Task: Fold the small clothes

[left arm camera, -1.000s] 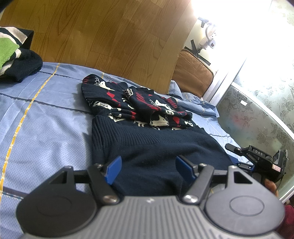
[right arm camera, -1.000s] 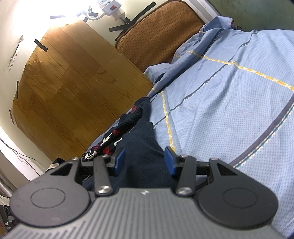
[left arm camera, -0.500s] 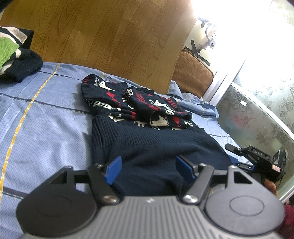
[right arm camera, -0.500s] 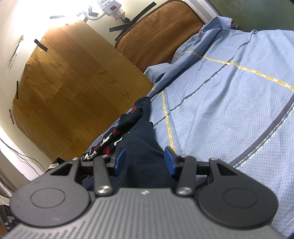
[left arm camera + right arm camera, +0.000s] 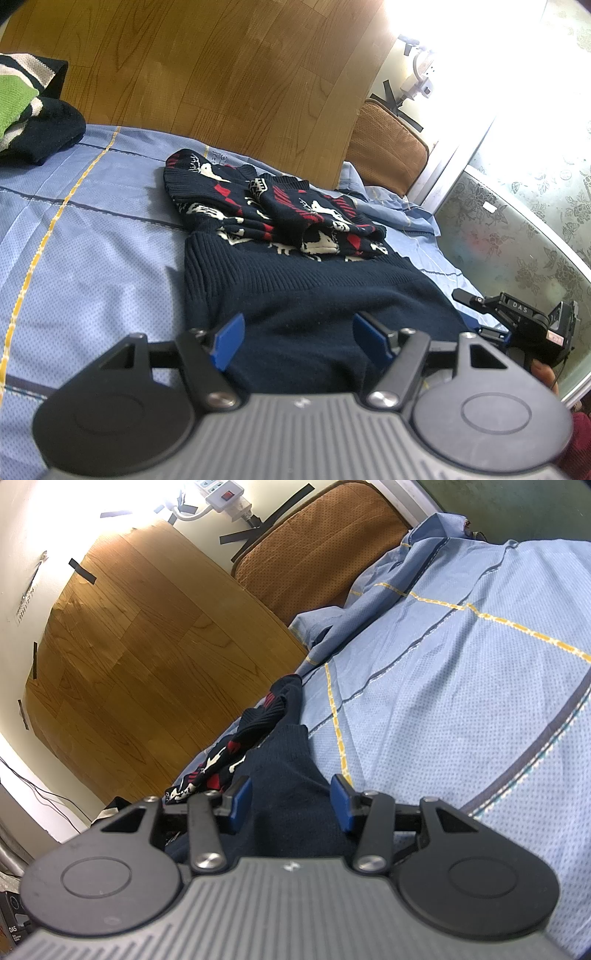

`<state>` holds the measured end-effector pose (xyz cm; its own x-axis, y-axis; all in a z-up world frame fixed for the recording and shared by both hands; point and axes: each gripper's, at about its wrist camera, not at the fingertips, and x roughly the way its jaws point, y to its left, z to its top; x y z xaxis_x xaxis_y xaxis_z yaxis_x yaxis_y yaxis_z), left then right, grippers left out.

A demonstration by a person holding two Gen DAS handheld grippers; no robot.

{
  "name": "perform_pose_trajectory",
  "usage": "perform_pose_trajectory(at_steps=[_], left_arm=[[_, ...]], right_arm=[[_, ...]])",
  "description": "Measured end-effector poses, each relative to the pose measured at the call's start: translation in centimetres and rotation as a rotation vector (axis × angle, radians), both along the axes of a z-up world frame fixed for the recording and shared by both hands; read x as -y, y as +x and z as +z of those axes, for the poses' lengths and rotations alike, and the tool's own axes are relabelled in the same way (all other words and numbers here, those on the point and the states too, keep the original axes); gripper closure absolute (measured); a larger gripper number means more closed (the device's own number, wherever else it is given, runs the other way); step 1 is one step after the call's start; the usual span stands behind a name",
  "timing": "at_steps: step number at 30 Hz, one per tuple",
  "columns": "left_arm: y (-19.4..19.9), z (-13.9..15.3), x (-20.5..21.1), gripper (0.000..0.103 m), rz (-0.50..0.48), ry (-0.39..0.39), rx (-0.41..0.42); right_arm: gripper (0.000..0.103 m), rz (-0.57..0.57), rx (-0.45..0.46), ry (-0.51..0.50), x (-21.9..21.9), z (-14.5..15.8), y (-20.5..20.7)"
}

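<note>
The navy sweater (image 5: 306, 295) lies flat on the bed (image 5: 92, 240), long axis running away from me, hem edge nearest. My left fingers (image 5: 229, 341) and right fingers (image 5: 238, 803) stand open over that hem, gripping nothing

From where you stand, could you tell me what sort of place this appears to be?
Probably a bedroom at home: a navy sweater lies on a blue bedsheet, with a brown cushion against the wall and more folded knitwear nearby.

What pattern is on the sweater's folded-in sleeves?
White and red figures on navy knit sleeves; clearest in the left wrist view.
</note>
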<state>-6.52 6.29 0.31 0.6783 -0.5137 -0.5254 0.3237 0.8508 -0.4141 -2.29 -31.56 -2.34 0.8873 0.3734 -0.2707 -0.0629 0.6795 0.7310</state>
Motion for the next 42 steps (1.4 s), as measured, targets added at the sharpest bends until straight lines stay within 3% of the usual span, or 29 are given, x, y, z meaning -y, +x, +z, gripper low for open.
perform_pose_trajectory(at_steps=[29, 36, 42], left_arm=[[-0.1, 0.0, 0.2, 0.034, -0.008, -0.007, 0.002], [-0.1, 0.1, 0.1, 0.034, -0.01, -0.032, -0.001], [0.2, 0.6, -1.4, 0.034, 0.006, -0.094, -0.017]], right_arm=[[0.052, -0.014, 0.016, 0.0, 0.1, 0.0, -0.4], [0.052, -0.054, 0.106, -0.064, 0.9, 2.4, -1.9], [0.051, -0.033, 0.079, -0.106, 1.2, 3.8, -0.2]])
